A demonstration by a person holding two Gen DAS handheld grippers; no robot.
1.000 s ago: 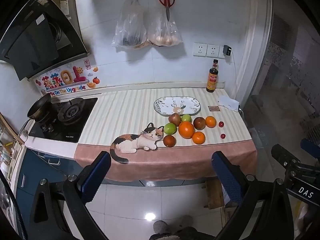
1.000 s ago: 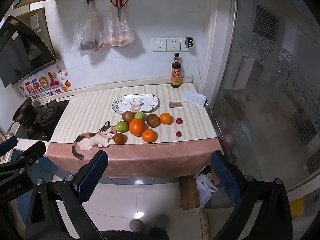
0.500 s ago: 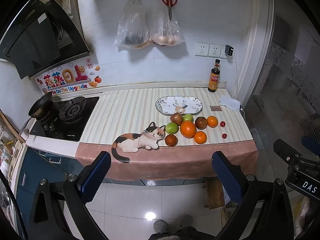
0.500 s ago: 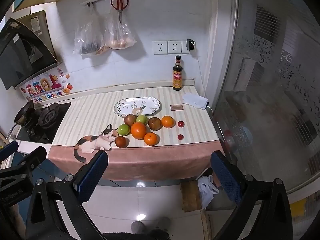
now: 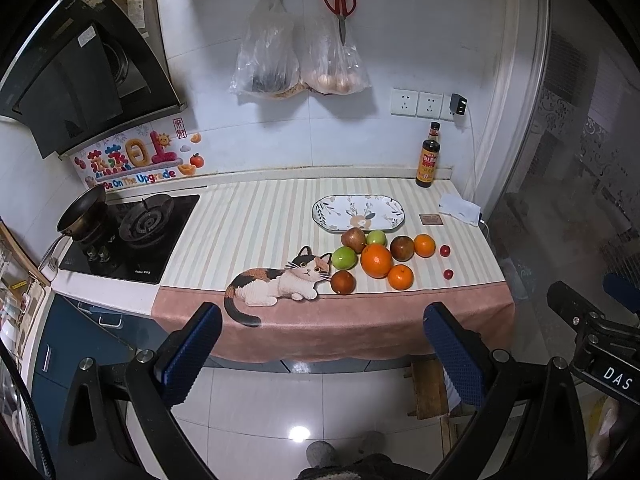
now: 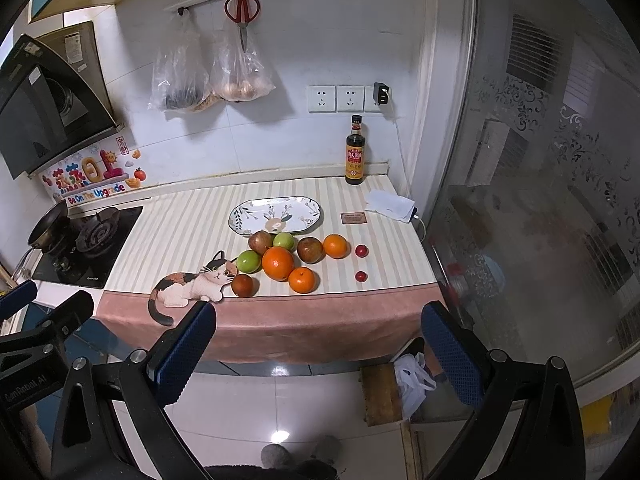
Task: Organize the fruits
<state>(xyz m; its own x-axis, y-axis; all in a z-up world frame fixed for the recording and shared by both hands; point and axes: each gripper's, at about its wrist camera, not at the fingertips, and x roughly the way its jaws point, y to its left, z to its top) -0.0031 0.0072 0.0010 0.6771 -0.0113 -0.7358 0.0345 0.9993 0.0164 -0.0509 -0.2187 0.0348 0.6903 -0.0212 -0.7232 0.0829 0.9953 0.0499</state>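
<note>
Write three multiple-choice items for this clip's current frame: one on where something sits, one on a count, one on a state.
1. Where is the patterned plate?
A. On the stove
B. On the striped cloth, just behind the fruit pile
C. On the floor

2. How many oranges lie on the counter?
A. One
B. Three
C. Five

3. What state are both grippers in?
A. Open and empty
B. Shut on fruit
C. One open, one holding the bottle

Answers:
1 B: the plate lies between the fruit and the back wall, left of the sauce bottle.
2 B: a large orange, a front orange and a right-hand orange.
3 A: the left gripper and the right gripper show wide-spread fingers with nothing between, short of the counter.
</note>
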